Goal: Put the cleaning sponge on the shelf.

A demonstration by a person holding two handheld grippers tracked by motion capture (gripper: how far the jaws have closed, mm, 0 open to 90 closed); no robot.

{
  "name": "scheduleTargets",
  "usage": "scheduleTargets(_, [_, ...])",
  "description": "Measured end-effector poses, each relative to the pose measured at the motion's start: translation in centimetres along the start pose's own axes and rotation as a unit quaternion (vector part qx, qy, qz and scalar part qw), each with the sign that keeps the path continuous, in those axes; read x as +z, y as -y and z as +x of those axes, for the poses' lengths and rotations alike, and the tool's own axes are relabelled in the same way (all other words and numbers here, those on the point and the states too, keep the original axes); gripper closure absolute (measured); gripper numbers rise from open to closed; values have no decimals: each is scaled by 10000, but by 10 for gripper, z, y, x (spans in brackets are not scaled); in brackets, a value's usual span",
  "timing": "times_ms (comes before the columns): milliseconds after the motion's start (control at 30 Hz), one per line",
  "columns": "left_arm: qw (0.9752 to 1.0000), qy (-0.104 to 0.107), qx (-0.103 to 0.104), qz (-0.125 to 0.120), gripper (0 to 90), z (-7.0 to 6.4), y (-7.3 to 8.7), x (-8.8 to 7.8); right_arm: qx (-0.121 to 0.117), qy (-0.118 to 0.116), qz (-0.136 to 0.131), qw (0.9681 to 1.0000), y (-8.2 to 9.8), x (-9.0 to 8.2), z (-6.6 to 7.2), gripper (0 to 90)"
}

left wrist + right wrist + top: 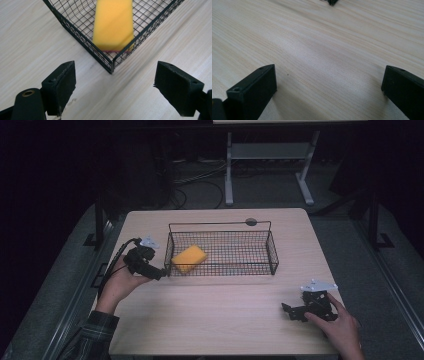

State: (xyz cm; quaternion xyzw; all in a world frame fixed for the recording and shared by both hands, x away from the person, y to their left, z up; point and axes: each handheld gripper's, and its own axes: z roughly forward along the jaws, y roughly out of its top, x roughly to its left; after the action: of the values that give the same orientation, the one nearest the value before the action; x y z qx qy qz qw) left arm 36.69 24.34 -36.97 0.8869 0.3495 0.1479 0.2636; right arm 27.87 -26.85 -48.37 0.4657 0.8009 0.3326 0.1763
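A yellow sponge [189,257] lies in the left end of a black wire basket [272,251] on the wooden table. In the left gripper view the sponge [113,23] sits just behind the basket's near corner [111,67], with a thin pink layer at its bottom edge. My left gripper [162,272] is open just outside that corner, its jaws wide apart and holding nothing. My right gripper [290,312] rests open near the table's front right, jaws spread over bare wood [324,62].
The basket has a tall wire handle at its back [220,223], with a dark round mark on the table [251,222] behind it. A white table frame [270,155] and cables stand on the floor beyond the table's far edge.
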Motion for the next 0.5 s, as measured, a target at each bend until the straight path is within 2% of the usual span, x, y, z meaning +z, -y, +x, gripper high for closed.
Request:
scheduleTargets(167, [10000, -22, -13, -90, 169, -7, 13, -1, 0, -1, 0, 10000, 0, 0, 0, 0])
scheduleTargets(500, [9992, -206, -59, -342, 169, -20, 44, -1, 0, 0, 0, 10000, 0, 0, 0, 0])
